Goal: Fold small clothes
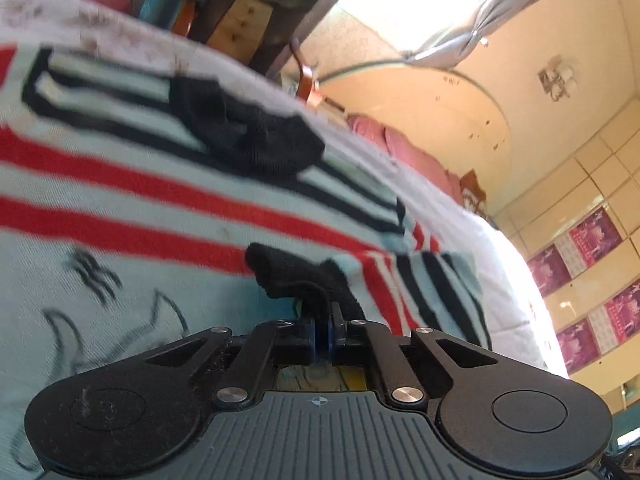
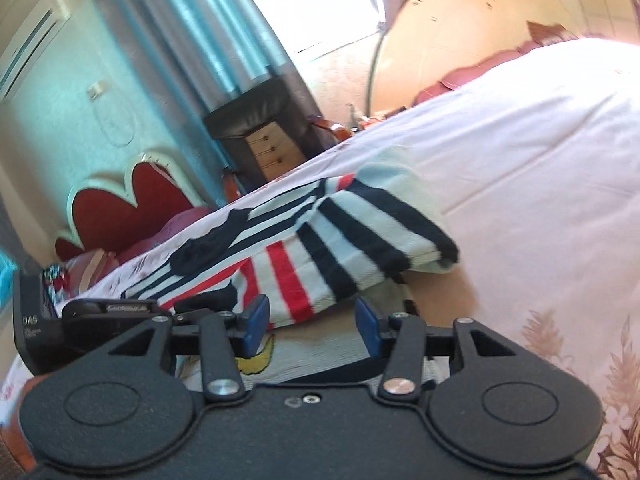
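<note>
A small pale-blue sweater (image 1: 160,200) with red and black stripes lies on the bed. Its black collar (image 1: 248,136) sits toward the far side. My left gripper (image 1: 320,340) is shut on a black ribbed edge (image 1: 296,280) of the sweater, and the cloth rises from between the blue pads. In the right wrist view, the same sweater (image 2: 352,240) lies with a striped sleeve folded across it. My right gripper (image 2: 312,320) hovers at its near edge, open, with nothing pinched between its blue pads (image 2: 256,320).
The bed cover (image 2: 520,140) is white with a brown leaf print and stretches off to the right. A dark nightstand with wooden drawers (image 2: 268,152) stands beyond the bed. A red headboard (image 2: 120,208) and pink pillows (image 1: 400,148) lie at the far end.
</note>
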The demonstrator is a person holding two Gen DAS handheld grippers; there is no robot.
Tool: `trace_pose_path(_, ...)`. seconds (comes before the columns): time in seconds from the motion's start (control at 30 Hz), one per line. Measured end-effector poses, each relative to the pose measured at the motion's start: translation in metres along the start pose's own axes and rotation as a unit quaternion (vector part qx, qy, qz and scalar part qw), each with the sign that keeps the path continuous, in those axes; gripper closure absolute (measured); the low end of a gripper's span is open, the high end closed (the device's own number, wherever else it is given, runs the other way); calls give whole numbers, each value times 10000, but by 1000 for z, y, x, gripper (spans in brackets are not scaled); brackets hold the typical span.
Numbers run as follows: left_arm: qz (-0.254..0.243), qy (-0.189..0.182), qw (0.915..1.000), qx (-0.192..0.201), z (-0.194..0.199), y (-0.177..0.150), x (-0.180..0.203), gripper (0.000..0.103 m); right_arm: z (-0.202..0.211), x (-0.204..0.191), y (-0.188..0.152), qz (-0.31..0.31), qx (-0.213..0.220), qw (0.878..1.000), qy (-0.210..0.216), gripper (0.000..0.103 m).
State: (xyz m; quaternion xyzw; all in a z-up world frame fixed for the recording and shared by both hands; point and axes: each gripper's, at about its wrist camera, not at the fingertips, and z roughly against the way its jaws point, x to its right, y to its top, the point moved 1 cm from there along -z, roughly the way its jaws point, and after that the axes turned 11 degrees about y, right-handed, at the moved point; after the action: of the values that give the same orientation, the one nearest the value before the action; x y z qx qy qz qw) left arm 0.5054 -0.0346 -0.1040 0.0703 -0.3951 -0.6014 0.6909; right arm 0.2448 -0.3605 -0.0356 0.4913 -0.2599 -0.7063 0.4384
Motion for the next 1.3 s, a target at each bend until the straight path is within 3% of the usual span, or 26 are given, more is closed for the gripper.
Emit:
trace_pose_path(0.13,-46,201,9995,219,26,14,-24,98,-3,21,5,-654,161,9976,162,54)
trace_pose_path(0.33,114,478,9984,291,35,25,-62,98,-27,46,11,-1553,182,9861,564,52)
trace_pose_path(0.53,143,541,9980,307,35,20,-77,98,-56,62,17,-2381,146,9667,930,51)
trace_pose_path(0.87,170,656,9974,237,35,22,-98,98,-68,100,15,-3218,414,9408,983,54)
trace_pose_path(0.9,157,668,9974,234,34,22,-98,98,-69,101,15,-3229,422,9404,978,55)
trace_pose_path(0.93,169,683,9971,273,35,22,-98,98,-70,100,15,-3201,425,9417,943,71)
trace_pose_path(0.97,178,685,9968,368,38,22,-97,98,-70,100,15,-3111,412,9457,848,96)
trace_pose_path(1.07,-5,778,9952,596,46,22,-92,98,-61,94,17,-2733,464,9576,781,96)
trace_pose_path(1.17,-101,1043,9942,233,30,15,-95,98,-64,80,21,-2058,265,9774,409,96)
trace_pose_path(1.2,-38,1006,9945,273,31,13,-97,98,-70,81,19,-2007,81,9794,194,96)
trace_pose_path(1.3,6,972,9948,293,33,12,-99,98,-72,81,19,-1937,-13,9809,180,95)
